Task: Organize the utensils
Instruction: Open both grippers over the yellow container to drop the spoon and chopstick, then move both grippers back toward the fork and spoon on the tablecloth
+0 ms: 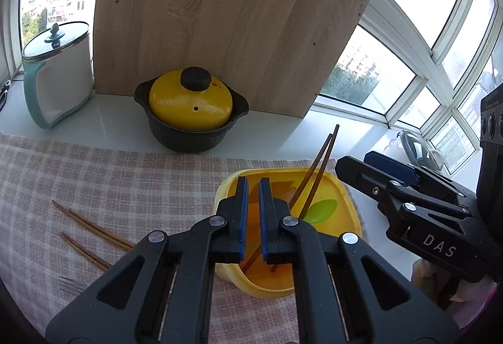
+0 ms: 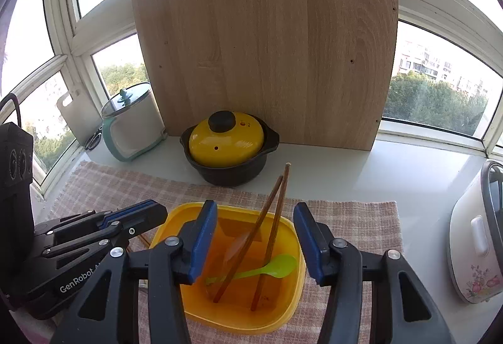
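A yellow plastic tub (image 2: 292,306) (image 1: 349,202) sits on the checked cloth. Inside lean two brown chopsticks (image 2: 273,218) (image 1: 317,174) and lies a green spoon (image 2: 273,267) (image 1: 323,209). My right gripper (image 2: 255,238) is open and empty, hovering just above the tub with the chopsticks between its jaws. My left gripper (image 1: 253,212) is nearly shut with nothing between its pads, above the tub's left edge; it shows in the right wrist view (image 2: 147,215). More chopsticks (image 1: 91,227) and a fork (image 1: 70,284) lie on the cloth at the left.
A yellow-lidded black pot (image 2: 229,146) stands behind the tub before a leaning wooden board (image 2: 267,55). A white and teal kettle (image 2: 132,124) is at back left. A white rice cooker (image 2: 478,243) stands at right. Windows ring the counter.
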`<move>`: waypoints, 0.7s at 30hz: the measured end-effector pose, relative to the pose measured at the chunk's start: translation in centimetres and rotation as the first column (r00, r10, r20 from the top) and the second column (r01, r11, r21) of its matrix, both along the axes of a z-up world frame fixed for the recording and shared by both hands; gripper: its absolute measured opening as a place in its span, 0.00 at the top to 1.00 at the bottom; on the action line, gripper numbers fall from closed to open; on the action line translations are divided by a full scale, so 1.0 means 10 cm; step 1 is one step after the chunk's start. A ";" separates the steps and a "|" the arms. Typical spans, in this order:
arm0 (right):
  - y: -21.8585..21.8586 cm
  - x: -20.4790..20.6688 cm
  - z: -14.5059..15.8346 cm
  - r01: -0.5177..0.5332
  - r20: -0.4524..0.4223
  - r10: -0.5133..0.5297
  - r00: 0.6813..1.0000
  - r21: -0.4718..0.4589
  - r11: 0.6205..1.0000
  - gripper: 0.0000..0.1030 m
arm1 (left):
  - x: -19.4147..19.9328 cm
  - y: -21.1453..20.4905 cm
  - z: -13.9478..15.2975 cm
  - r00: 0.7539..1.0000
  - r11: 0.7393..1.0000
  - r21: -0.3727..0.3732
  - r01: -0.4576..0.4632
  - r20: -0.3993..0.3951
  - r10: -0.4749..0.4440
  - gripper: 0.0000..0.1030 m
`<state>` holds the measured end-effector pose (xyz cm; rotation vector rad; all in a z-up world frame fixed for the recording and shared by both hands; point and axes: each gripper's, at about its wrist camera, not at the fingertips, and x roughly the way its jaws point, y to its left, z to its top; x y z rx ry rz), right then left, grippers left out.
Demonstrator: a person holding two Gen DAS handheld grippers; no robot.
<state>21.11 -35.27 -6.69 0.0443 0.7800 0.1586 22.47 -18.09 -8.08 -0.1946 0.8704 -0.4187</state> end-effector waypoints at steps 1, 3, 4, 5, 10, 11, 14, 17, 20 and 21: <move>0.00 -0.02 0.01 0.005 0.003 -0.005 1.000 0.001 1.000 0.44 | -0.01 0.02 0.00 1.000 1.000 0.000 -0.003 0.000 0.003 0.97; -0.02 -0.06 0.03 0.012 0.007 -0.012 1.000 0.005 1.000 0.43 | -0.05 0.05 0.01 1.000 1.000 0.003 -0.008 0.000 0.008 0.96; -0.02 -0.08 0.04 0.015 0.009 -0.015 1.000 0.005 1.000 0.42 | -0.07 0.07 0.01 1.000 1.000 0.005 -0.009 0.000 0.009 0.96; -0.03 -0.10 0.05 0.020 0.012 -0.020 1.000 0.002 1.000 0.40 | -0.09 0.09 0.02 1.000 1.000 0.006 -0.009 0.000 0.009 0.96; 0.00 -0.25 0.12 0.043 0.041 -0.042 0.998 -0.024 0.999 0.27 | -0.21 0.20 0.06 1.000 1.000 0.020 -0.014 0.005 0.014 0.96; 0.01 -0.29 0.14 0.042 0.047 -0.041 0.998 -0.027 0.999 0.25 | -0.23 0.23 0.06 1.000 1.000 0.024 -0.014 0.004 0.014 0.96; 0.07 -0.39 0.19 0.043 0.070 -0.040 0.997 -0.041 0.998 0.16 | -0.31 0.32 0.06 1.000 0.999 0.033 -0.017 -0.001 0.017 0.71; 0.14 -0.48 0.24 0.048 0.091 -0.043 0.995 -0.057 0.997 0.14 | -0.39 0.45 0.08 0.999 0.999 0.029 -0.039 0.000 0.039 0.61; 0.21 -0.56 0.26 0.043 0.098 -0.037 0.994 -0.060 0.997 0.07 | -0.45 0.59 0.09 0.999 0.998 0.026 -0.051 -0.013 0.051 0.61; 0.23 -0.59 0.26 0.043 0.100 -0.037 0.994 -0.060 0.997 0.07 | -0.46 0.65 0.09 0.998 0.998 0.020 -0.056 -0.018 0.057 0.61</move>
